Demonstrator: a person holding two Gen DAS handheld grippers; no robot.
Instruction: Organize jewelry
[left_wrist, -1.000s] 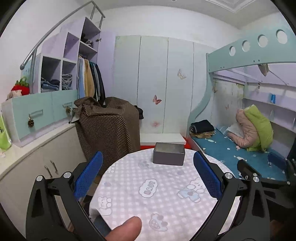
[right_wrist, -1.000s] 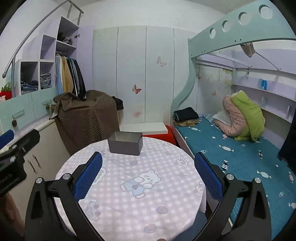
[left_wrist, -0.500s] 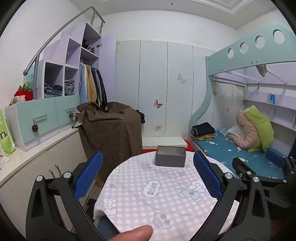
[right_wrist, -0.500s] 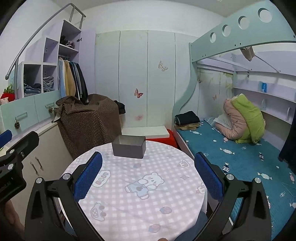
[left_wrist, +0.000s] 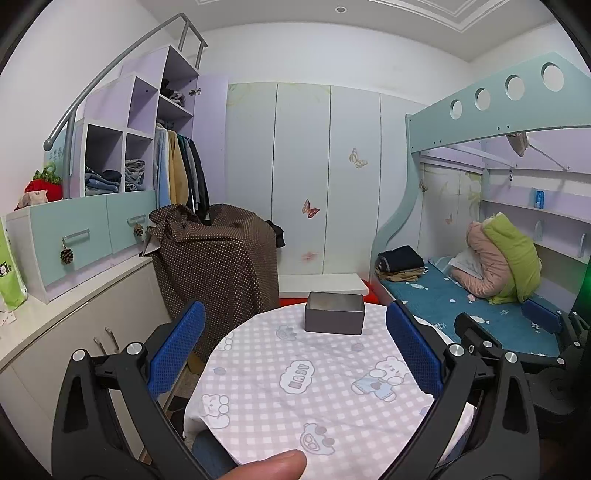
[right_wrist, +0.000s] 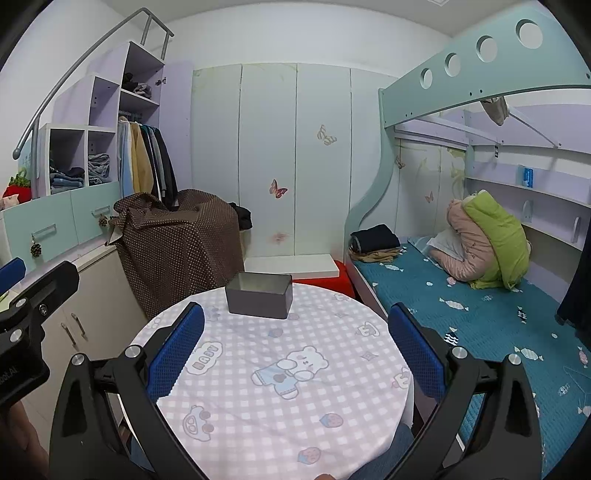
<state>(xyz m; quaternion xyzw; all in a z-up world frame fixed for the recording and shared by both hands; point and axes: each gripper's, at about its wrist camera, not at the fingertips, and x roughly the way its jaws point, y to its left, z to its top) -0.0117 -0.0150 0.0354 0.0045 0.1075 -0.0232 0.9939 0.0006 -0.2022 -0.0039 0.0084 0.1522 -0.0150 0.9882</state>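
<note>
A grey open metal box (left_wrist: 334, 318) stands at the far edge of a round table with a pink checked cloth (left_wrist: 332, 402); it also shows in the right wrist view (right_wrist: 259, 300). No jewelry is visible. My left gripper (left_wrist: 294, 350) is open and empty, held well back from the box above the table's near side. My right gripper (right_wrist: 295, 352) is open and empty, also short of the box. The right gripper's body shows at the left wrist view's right edge (left_wrist: 546, 336).
A chair draped in brown dotted cloth (left_wrist: 218, 266) stands left of the table. A counter with cabinets (left_wrist: 74, 332) runs along the left wall. A bunk bed with a teal mattress (right_wrist: 480, 314) lies to the right. A thumb (left_wrist: 266, 466) shows at the bottom.
Both grippers have drawn back and risen; the table and box look smaller and farther away. Both stay open.
</note>
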